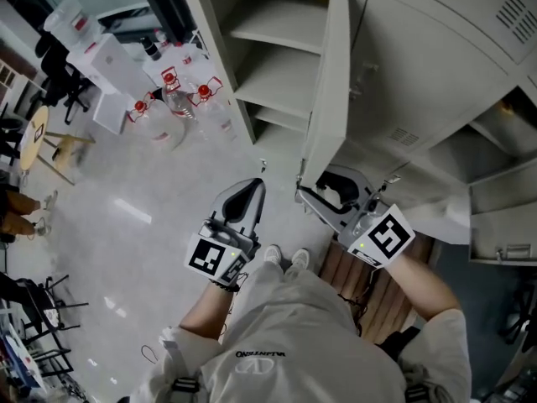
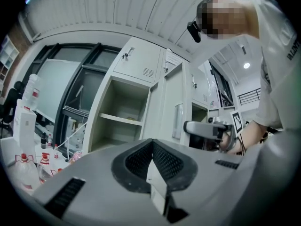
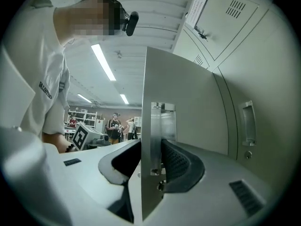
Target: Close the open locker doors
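Note:
A grey locker door (image 1: 327, 82) stands open, edge-on toward me, beside its open compartment with shelves (image 1: 273, 65). My right gripper (image 1: 315, 193) has the door's lower free edge between its jaws. In the right gripper view the door (image 3: 188, 102) runs up between the two dark pads, which press on its edge and latch plate, so that gripper (image 3: 153, 159) is shut on it. My left gripper (image 1: 252, 190) hangs free to the left of the door, shut and holding nothing. The left gripper view has its tip (image 2: 153, 149) in front of the open compartment (image 2: 120, 117), and the right gripper (image 2: 188, 127) at the door (image 2: 171, 107).
Closed locker doors (image 3: 248, 124) lie to the right of the open one. Further right another compartment (image 1: 503, 225) stands open. Several red-capped bottles (image 1: 180, 99) and white boxes (image 1: 101, 65) sit on the floor to the left. A slatted wooden bench (image 1: 377, 288) is below my right arm.

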`<action>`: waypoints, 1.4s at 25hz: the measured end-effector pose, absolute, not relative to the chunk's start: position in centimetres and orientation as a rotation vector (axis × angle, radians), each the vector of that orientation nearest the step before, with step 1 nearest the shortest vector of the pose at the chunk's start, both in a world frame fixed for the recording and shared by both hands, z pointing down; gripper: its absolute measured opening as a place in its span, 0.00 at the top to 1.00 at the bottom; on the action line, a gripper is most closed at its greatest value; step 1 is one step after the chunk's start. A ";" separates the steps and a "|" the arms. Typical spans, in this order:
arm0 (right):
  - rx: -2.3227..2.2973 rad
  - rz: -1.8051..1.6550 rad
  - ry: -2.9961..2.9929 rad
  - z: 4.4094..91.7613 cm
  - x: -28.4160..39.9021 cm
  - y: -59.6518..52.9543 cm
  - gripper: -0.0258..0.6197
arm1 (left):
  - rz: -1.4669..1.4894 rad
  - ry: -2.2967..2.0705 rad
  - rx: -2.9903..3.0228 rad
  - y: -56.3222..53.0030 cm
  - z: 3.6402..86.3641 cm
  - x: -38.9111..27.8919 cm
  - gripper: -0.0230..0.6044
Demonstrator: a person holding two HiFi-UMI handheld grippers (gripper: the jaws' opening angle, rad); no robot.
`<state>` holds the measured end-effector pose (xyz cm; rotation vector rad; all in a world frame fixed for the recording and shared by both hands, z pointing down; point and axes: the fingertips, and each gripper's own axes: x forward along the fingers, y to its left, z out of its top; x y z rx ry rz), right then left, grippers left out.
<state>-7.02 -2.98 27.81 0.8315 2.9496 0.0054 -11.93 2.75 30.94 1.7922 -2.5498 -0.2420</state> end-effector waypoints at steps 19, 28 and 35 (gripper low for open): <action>0.794 0.052 2.989 27.8 -11.5 1.9 0.77 | -0.193 -2.572 1.794 6.2 30.8 -14.3 0.97; 0.681 0.080 3.028 27.7 -16.0 4.0 0.78 | -0.203 -2.505 1.894 7.9 30.1 -19.4 0.97; 0.550 0.086 3.041 27.4 -20.4 4.8 0.77 | -0.226 -2.460 1.968 8.3 30.2 -23.3 0.97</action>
